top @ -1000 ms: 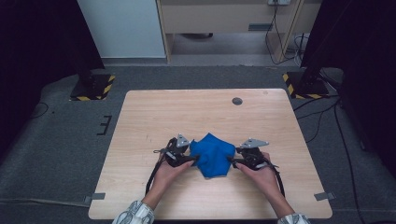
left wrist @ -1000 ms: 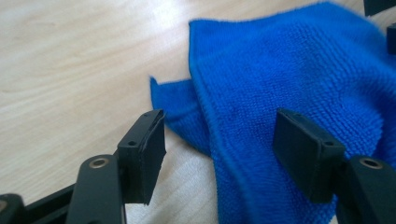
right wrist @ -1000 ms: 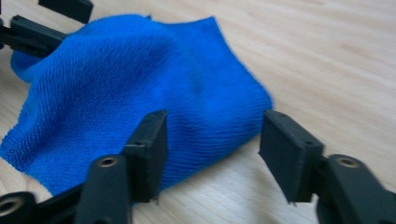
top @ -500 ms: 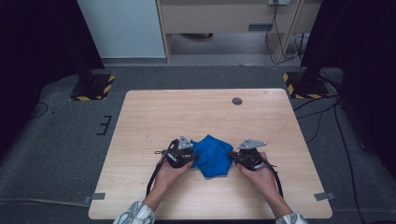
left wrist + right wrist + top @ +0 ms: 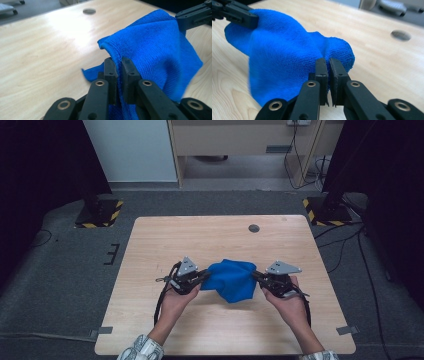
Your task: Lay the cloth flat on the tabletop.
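A blue microfibre cloth (image 5: 232, 279) hangs bunched between my two grippers, lifted off the wooden table (image 5: 220, 235), with its lower fold sagging toward the top. My left gripper (image 5: 204, 276) pinches the cloth's left edge. Its jaws have just been closing, and in the left gripper view they (image 5: 119, 61) stand shut on a fold of the cloth (image 5: 155, 50). My right gripper (image 5: 255, 276) holds the right edge. In the right gripper view it (image 5: 328, 61) is shut on the cloth (image 5: 284, 55). Each gripper view shows the opposite gripper clamped on the far corner.
A round grey grommet (image 5: 254, 228) sits near the table's far edge. Two stand bases with yellow-black stripes (image 5: 100, 212) (image 5: 325, 212) rest on the floor beyond the far corners. Cables trail on the floor at the right.
Both grippers have closed on the cloth's sides and risen, lifting it from lying flat on the table. The hands have also drawn slightly apart.
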{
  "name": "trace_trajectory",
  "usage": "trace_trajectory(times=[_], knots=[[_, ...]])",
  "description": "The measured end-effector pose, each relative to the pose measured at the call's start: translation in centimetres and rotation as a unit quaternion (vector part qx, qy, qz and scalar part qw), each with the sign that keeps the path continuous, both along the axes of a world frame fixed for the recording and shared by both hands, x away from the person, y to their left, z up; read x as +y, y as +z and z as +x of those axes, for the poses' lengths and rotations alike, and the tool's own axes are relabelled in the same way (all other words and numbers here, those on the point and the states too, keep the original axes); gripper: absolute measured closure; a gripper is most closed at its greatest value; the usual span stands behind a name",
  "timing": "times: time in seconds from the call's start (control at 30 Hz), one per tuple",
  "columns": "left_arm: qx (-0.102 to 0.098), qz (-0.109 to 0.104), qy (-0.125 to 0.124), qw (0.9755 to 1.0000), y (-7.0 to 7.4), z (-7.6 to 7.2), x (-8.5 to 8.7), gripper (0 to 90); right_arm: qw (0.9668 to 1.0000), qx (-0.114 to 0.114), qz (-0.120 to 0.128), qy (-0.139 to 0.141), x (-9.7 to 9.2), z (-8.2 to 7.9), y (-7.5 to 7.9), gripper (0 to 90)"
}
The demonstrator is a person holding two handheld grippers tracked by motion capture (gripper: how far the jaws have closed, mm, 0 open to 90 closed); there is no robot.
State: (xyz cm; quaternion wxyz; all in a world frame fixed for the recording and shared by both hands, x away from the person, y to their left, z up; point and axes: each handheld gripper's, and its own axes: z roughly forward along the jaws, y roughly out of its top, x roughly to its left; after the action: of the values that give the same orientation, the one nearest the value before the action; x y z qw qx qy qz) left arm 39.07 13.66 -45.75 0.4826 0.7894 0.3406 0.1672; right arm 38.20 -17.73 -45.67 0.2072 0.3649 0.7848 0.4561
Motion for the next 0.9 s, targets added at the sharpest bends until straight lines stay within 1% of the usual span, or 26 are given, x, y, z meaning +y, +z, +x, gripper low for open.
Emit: trace_trajectory(times=[0.03, 0.07, 0.13, 0.17, 0.2, 0.23, 0.27, 0.3, 0.33, 0.37, 0.4, 0.43, 0.47, 0.5, 0.53, 0.57, 0.6, 0.63, 0.67, 0.7, 0.73, 0.77, 0.83, 0.87, 0.9], knots=[[0.0, 0.0, 0.0, 1.0, 0.0, 0.0, 0.0, 83.9, 1.0, 0.0, 0.0, 0.0, 0.0, 0.0, 0.0, 85.5], [-0.002, -0.002, -0.002, 1.0, 0.3, -0.1, 0.1, 83.9, 1.0, -0.007, 0.002, -0.001, 0.0, -0.1, 0.5, 85.4], [-0.005, 0.004, -0.005, 1.0, 0.5, -0.2, 0.1, 84.3, 0.9998, -0.02, 0.003, -0.001, 0.0, -0.4, 1.3, 85.1], [0.0, 0.028, -0.009, 0.9996, 0.1, -0.2, 0.2, 84.6, 0.9997, -0.023, 0.0, 0.001, 0.4, -0.5, 1.3, 84.9], [0.0, 0.028, -0.009, 0.9996, 0.1, -0.2, 0.2, 84.6, 0.9997, -0.023, 0.0, 0.001, 0.4, -0.5, 1.3, 84.9], [0.012, 0.052, -0.006, 0.9986, -0.9, 0.1, 0.5, 84.8, 0.9998, -0.016, -0.01, 0.007, 1.0, -0.5, 0.5, 84.3], [0.029, 0.06, -0.004, 0.9978, -1.7, 0.4, 0.8, 85.0, 0.9998, -0.008, -0.016, 0.01, 1.4, -0.4, -0.2, 84.3], [0.029, 0.06, -0.004, 0.9978, -1.7, 0.4, 0.8, 85.1, 0.9998, -0.008, -0.016, 0.01, 1.4, -0.4, -0.2, 84.3], [0.045, 0.085, -0.005, 0.9953, -2.9, 0.7, 1.0, 85.2, 0.9992, 0.011, -0.033, 0.021, 2.3, -0.3, -1.9, 84.2], [0.045, 0.085, -0.005, 0.9953, -2.9, 0.7, 1.0, 85.2, 0.9992, 0.011, -0.033, 0.021, 2.3, -0.3, -1.9, 84.2], [0.061, 0.118, -0.007, 0.9911, -4.1, 1.0, 1.3, 85.1, 0.998, 0.029, -0.046, 0.03, 3.2, -0.1, -3.5, 83.2], [0.061, 0.118, -0.007, 0.9911, -4.1, 1.0, 1.3, 85.1, 0.998, 0.029, -0.046, 0.03, 3.2, -0.1, -3.5, 83.2], [0.069, 0.126, -0.009, 0.9895, -4.5, 1.1, 1.5, 85.1, 0.9972, 0.038, -0.054, 0.034, 3.7, -0.1, -4.2, 81.7], [0.074, 0.137, -0.01, 0.9877, -4.9, 1.1, 1.6, 85.0, 0.9951, 0.049, -0.075, 0.042, 4.4, 0.0, -5.4, 77.4], [0.081, 0.148, -0.011, 0.9857, -5.2, 1.2, 1.7, 85.0, 0.9951, 0.049, -0.075, 0.042, 4.4, 0.0, -5.4, 77.4], [0.089, 0.154, -0.013, 0.9839, -5.8, 1.2, 1.9, 84.8, 0.994, 0.059, -0.082, 0.042, 4.7, 0.0, -6.0, 70.4], [0.089, 0.154, -0.013, 0.9839, -5.8, 1.2, 1.9, 84.5, 0.994, 0.059, -0.082, 0.042, 4.7, 0.0, -6.0, 70.4], [0.09, 0.156, -0.015, 0.9836, -5.8, 1.3, 1.9, 84.2, 0.9944, 0.058, -0.08, 0.038, 4.7, -0.1, -5.9, 64.2], [0.09, 0.157, -0.015, 0.9834, -5.8, 1.3, 1.9, 83.7, 0.9947, 0.058, -0.077, 0.037, 4.6, -0.2, -5.7, 60.1], [0.09, 0.157, -0.015, 0.9834, -5.8, 1.3, 1.9, 82.4, 0.9947, 0.058, -0.077, 0.037, 4.6, -0.2, -5.7, 60.1], [0.091, 0.157, -0.013, 0.9832, -5.9, 1.3, 1.9, 82.4, 0.9953, 0.056, -0.072, 0.033, 4.5, -0.3, -5.5, 55.9], [0.09, 0.158, -0.011, 0.9833, -5.9, 1.3, 1.9, 79.1, 0.9956, 0.055, -0.069, 0.032, 4.3, -0.4, -5.3, 51.6], [0.088, 0.151, -0.007, 0.9845, -5.9, 1.3, 1.9, 72.4, 0.9964, 0.051, -0.063, 0.025, 3.9, -0.5, -5.0, 44.3], [0.087, 0.144, -0.006, 0.9857, -5.8, 1.3, 2.0, 69.9, 0.9968, 0.049, -0.059, 0.021, 3.7, -0.5, -4.8, 41.7], [0.086, 0.139, -0.004, 0.9866, -5.7, 1.3, 2.1, 62.6, 0.9975, 0.044, -0.053, 0.013, 3.2, -0.5, -4.5, 36.6]])
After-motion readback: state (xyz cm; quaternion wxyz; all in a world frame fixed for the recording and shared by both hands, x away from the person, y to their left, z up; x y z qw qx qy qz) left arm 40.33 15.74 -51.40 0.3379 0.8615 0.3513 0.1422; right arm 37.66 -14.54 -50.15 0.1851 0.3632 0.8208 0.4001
